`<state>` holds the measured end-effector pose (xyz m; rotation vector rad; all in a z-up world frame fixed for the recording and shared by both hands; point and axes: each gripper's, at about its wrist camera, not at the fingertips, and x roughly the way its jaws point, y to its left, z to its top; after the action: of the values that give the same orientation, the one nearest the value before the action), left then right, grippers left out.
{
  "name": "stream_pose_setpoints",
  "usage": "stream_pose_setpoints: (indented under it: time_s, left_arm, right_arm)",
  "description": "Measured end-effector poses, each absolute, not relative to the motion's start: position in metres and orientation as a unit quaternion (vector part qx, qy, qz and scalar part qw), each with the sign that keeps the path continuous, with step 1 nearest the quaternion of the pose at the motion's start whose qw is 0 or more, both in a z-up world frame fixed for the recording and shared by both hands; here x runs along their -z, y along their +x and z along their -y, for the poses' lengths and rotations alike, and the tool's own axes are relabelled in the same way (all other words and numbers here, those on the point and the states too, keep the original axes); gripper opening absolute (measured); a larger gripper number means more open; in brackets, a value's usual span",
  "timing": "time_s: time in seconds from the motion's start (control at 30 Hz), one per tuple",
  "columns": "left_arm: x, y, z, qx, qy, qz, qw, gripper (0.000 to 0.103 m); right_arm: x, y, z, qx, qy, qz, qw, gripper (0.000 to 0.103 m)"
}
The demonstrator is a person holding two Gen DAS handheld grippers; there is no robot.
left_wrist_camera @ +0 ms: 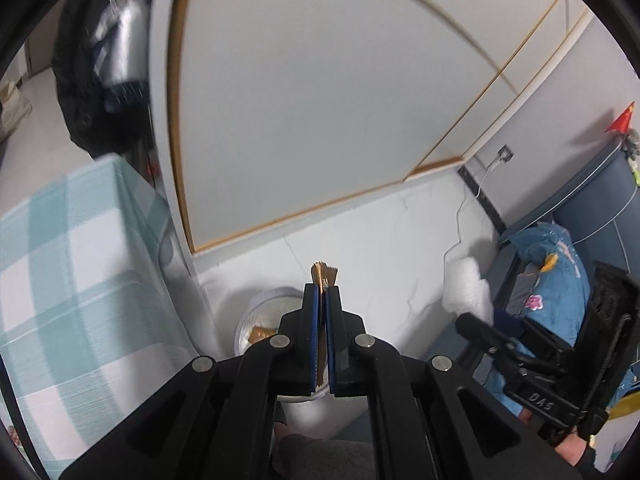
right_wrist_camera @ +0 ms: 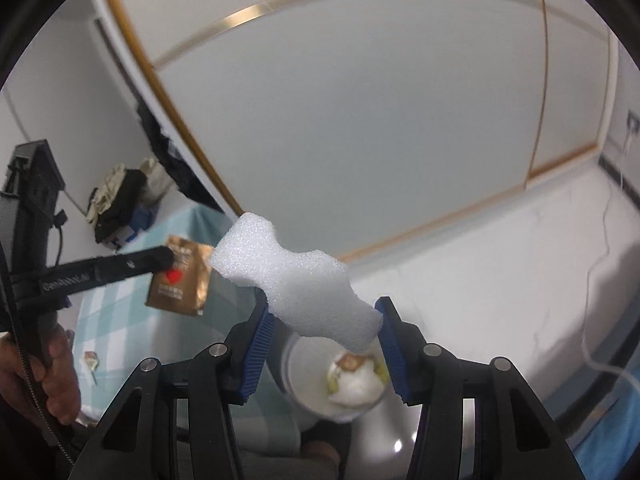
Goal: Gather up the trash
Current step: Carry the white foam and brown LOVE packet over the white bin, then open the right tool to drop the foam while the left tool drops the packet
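My left gripper (left_wrist_camera: 322, 294) is shut on a gold-brown snack wrapper (left_wrist_camera: 323, 274), seen edge-on between the blue pads. In the right wrist view the left gripper (right_wrist_camera: 170, 258) holds that wrapper (right_wrist_camera: 180, 278), with a red heart, in the air above the table edge. My right gripper (right_wrist_camera: 324, 316) holds a white foam piece (right_wrist_camera: 296, 276) between its blue pads, above a white round trash bin (right_wrist_camera: 308, 364) that holds several scraps. The bin (left_wrist_camera: 268, 304) also shows below my left gripper. The foam (left_wrist_camera: 468, 288) and the right gripper show at the right of the left wrist view.
A table with a teal-and-white checked cloth (left_wrist_camera: 76, 264) stands to the left, with a small wrapper (right_wrist_camera: 91, 360) on it. Dark bags (right_wrist_camera: 120, 196) lie at its far end. A white wardrobe door (left_wrist_camera: 320, 100) rises ahead. A bed with blue bedding (left_wrist_camera: 556, 280) is to the right.
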<state>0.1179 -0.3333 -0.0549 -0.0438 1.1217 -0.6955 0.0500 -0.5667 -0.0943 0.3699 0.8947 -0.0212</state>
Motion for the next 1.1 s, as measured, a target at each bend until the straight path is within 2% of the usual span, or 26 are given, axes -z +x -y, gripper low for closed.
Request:
stream_pose_setpoints:
  time_s: [0.2, 0.4, 0.73, 0.97, 1.1]
  left_arm:
    - [0.1, 0.134, 0.351, 0.314, -0.014, -0.566, 0.762, 0.0]
    - [0.121, 0.141, 0.36, 0.304, -0.011, -0.593, 0.746, 0.0]
    - [0.147, 0.149, 0.377, 0.297, -0.002, -0.623, 0.724, 0.0]
    - [0.16, 0.15, 0.384, 0.297, 0.001, -0.641, 0.708, 0.0]
    - [0.166, 0.146, 0.391, 0.305, 0.006, -0.65, 0.696, 0.0]
  right_arm:
    - [0.16, 0.065, 0.578, 0.007, 0.207, -0.484, 0.85, 0.05]
    - [0.214, 0.088, 0.572, -0.01, 0.221, -0.54, 0.812, 0.05]
    - [0.265, 0.101, 0.554, -0.036, 0.243, -0.591, 0.768, 0.052]
    - [0.265, 0.09, 0.56, -0.04, 0.235, -0.589, 0.772, 0.074]
    - [0.257, 0.078, 0.574, -0.021, 0.246, -0.573, 0.781, 0.076]
